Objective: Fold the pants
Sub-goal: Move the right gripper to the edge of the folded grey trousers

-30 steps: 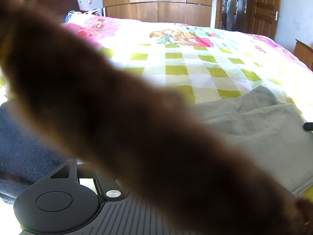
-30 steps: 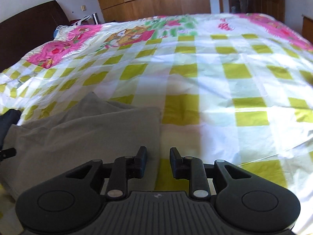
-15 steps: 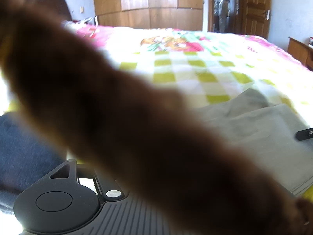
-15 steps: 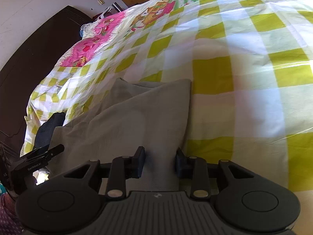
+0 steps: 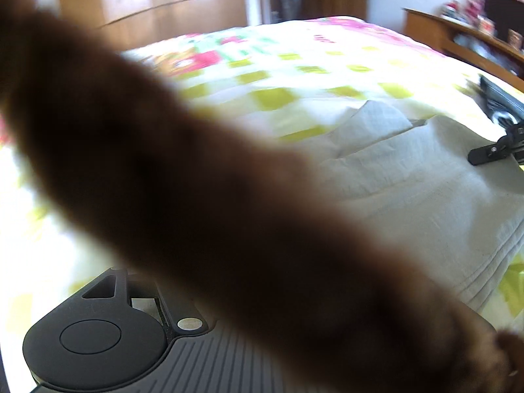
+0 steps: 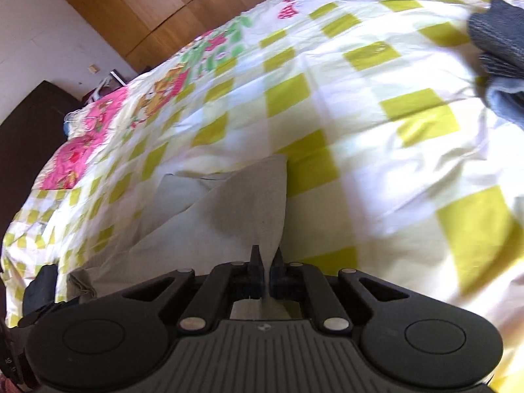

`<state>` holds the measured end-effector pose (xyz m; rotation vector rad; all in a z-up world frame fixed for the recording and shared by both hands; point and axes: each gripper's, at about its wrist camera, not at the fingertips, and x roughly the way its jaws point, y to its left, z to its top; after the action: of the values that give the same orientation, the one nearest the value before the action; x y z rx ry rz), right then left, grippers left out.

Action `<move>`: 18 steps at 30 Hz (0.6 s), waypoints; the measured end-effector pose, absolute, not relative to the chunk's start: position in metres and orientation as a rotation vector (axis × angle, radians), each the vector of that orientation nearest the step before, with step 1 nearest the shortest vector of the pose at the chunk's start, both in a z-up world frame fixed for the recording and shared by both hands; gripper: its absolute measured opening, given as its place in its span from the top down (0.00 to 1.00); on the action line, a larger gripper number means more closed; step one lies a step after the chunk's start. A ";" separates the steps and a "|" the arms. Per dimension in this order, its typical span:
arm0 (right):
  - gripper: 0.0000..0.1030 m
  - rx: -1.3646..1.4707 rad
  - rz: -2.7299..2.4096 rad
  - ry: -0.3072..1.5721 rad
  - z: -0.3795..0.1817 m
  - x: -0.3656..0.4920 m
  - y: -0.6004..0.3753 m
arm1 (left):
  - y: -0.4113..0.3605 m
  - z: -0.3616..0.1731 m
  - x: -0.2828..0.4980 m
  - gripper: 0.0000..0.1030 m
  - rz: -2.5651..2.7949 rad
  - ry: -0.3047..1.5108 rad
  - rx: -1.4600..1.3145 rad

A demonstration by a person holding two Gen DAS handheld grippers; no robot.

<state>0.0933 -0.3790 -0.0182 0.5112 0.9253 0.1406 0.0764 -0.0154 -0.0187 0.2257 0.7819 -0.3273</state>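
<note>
1. Pants (image 6: 226, 219): grey, lying on the bed (image 6: 360, 124) at its near edge; far corner folded over.
2. Right tool (image 6: 266, 257): fingers nearly together, pinching the pants' near right edge.
3. Left tool (image 5: 98, 337): fingers hidden behind a blurred brown shape (image 5: 196, 196); opening cannot be told.
4. No readable writing.
5. Bed cover green-checked with pink print; dark grey garment (image 6: 501, 55) far right; wooden wardrobe (image 6: 157, 6) beyond.
</note>
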 end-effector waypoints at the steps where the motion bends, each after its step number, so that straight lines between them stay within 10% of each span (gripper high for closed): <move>1: 0.80 0.483 0.125 0.936 -0.019 0.092 -0.382 | -0.024 -0.017 0.075 0.34 -0.348 0.775 0.239; 18: 0.78 0.392 0.072 0.893 -0.013 0.082 -0.374 | 0.023 0.000 0.054 0.34 -0.141 0.770 0.224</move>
<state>0.0816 -0.3736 -0.0125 0.3919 0.8930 0.0720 0.0544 0.0231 -0.0003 0.2239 0.7701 -0.1405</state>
